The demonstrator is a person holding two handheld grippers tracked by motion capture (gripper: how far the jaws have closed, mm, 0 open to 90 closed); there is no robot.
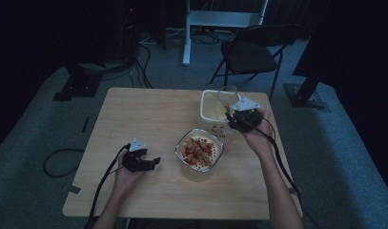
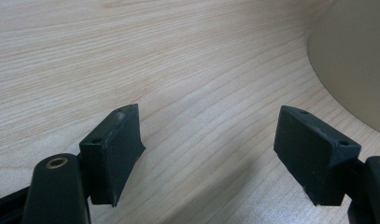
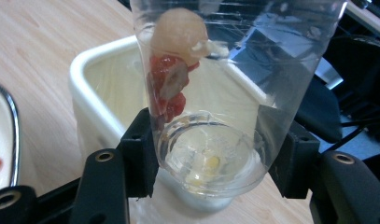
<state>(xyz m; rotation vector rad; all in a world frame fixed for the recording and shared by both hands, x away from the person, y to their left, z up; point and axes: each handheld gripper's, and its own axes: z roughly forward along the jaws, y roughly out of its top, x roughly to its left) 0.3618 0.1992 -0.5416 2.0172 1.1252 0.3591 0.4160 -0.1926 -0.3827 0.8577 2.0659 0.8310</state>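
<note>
On pale wood counter (image 1: 134, 109), dim room w/ grey carpet, folding chair (image 1: 251, 50) behind. Left gripper (image 2: 208, 149) fingers wide, empty, nr glass bowl (image 1: 199, 150) of red-speckled food. Right gripper (image 3: 215, 154) fingers clamp clear plastic cup (image 3: 215, 93) over cream tub (image 3: 108, 88); cup residue hard to ID.

A light wooden table (image 1: 139, 119) with a plain grained top carries two things, both on its right half. A round glass bowl (image 1: 199, 149) of cereal with red bits stands near the middle — just beside it, toward the far right corner, sits a cream square container (image 1: 211, 107), its rim also seen in the right gripper view (image 3: 92, 60). The left half of the tabletop is bare wood (image 2: 178, 70).
</note>
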